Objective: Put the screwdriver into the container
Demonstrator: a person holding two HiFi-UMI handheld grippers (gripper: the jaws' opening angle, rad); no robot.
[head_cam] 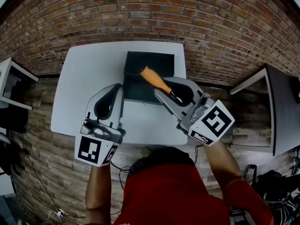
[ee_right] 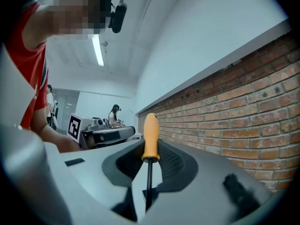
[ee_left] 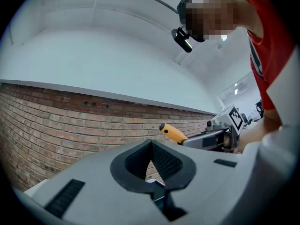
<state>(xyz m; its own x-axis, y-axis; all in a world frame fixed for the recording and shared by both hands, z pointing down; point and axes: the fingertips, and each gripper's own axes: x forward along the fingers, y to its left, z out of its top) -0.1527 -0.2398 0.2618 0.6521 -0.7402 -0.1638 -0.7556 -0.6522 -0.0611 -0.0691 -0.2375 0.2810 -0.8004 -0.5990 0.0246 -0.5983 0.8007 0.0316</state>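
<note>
A white table [head_cam: 79, 93] stands against a red brick wall [head_cam: 154, 13] on a wood-plank floor [head_cam: 47, 158], flanked by a grey desk [head_cam: 281, 111] and a white shelf unit [head_cam: 9, 86], while a distant person [ee_right: 114, 115] stands under a ceiling light strip [ee_right: 98, 49].

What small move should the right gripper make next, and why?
Probably lower the right gripper a little toward the container, then open it. It is shut on the screwdriver by the shaft, with the orange handle over the container and seemingly above its rim.
</note>
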